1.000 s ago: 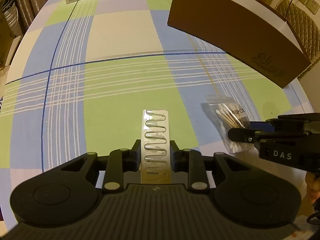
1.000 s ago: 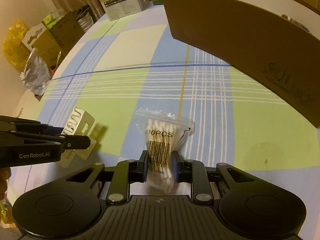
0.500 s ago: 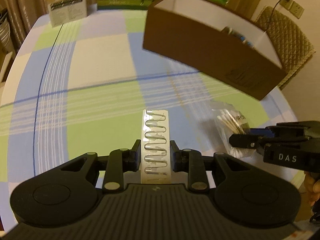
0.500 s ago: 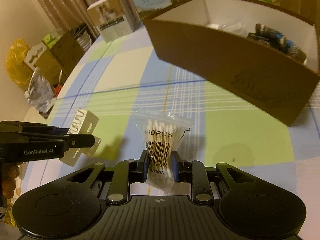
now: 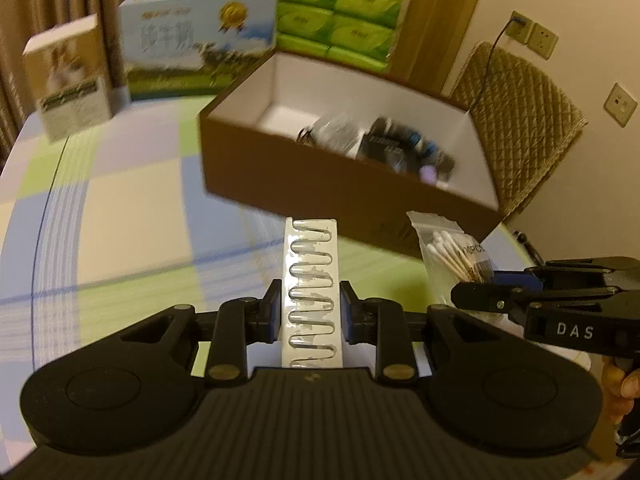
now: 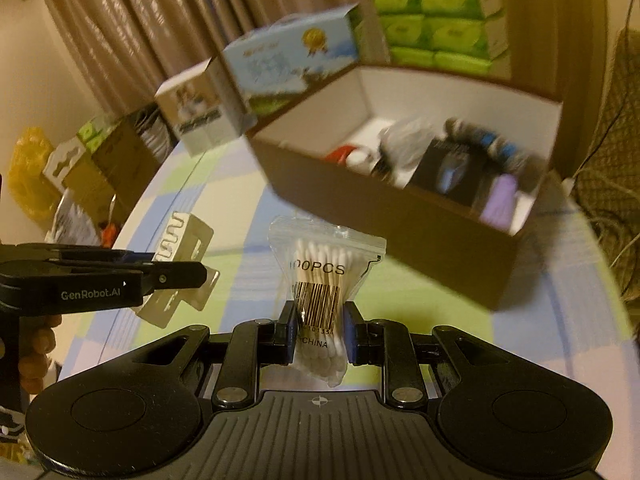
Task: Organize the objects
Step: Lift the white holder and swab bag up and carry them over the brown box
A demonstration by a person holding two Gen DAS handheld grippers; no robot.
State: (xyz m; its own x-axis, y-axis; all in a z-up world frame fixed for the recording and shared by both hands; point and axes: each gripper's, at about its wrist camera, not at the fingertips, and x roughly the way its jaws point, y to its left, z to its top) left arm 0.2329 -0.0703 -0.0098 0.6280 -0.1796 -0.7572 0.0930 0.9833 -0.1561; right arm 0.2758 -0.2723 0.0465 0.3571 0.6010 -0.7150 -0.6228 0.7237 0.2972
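the left gripper (image 5: 309, 312) is clamped on a white card of wavy metal clips (image 5: 311, 288), its two pads pressed against the card's long edges; the card stands upright between them, lifted clear of the round table with the blue, green and cream checked cloth (image 5: 120, 216). the right gripper (image 6: 319, 332) is clamped on a small clear zip bag of cotton swabs (image 6: 320, 280) printed "00pcs" with a barcode, the bag pinched near its lower half and also off the cloth. in the left wrist view the right gripper shows at the right edge with the swab bag in front of it, and part of a hand (image 5: 624, 384) shows behind it; in the right wrist view the left gripper reaches in from the left edge holding the clip card, with fingers (image 6: 36, 344) beneath its body.

ahead of both held things, toward the far side of the table, sits an open brown cardboard box with a white inside (image 5: 332, 184). it holds several blurred items, among them a black packet (image 6: 448, 168), a small purple thing (image 6: 498, 200) and something red and white (image 6: 348, 156). behind the box, at the far edge, stand a blue and white carton (image 5: 196, 56), a small white and tan carton (image 5: 68, 80) and a stack of green tissue packs (image 5: 340, 12). a quilted tan chair back (image 5: 516, 120) rises past the table's right edge.
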